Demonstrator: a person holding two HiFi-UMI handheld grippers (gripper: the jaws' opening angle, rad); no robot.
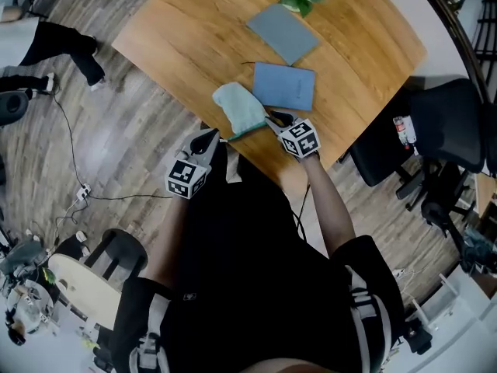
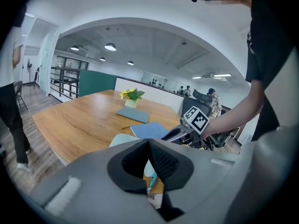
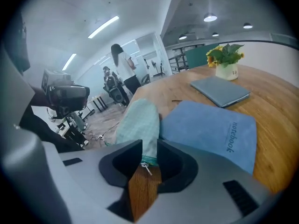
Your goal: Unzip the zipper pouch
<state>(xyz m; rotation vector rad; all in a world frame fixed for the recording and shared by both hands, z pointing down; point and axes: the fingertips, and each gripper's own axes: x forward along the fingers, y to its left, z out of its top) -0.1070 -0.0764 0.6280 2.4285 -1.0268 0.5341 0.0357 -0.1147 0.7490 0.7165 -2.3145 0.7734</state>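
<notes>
Head view: pouch (image 1: 239, 109) is lying at near edge of worktop (image 1: 178, 29), zipper side running along it; notebook (image 1: 284, 86) just beside. Left gripper view: left tongs (image 2: 148, 143) are pressing together near pouch's corner. Right gripper view: right tongs (image 3: 149, 146) are gaping wide, zipper pull (image 3: 145, 168) lying between.

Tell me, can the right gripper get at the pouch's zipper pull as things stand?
Probably yes: the right gripper has its jaws apart, and the zipper pull of the zipper pouch lies between them, nothing blocking it.
</notes>
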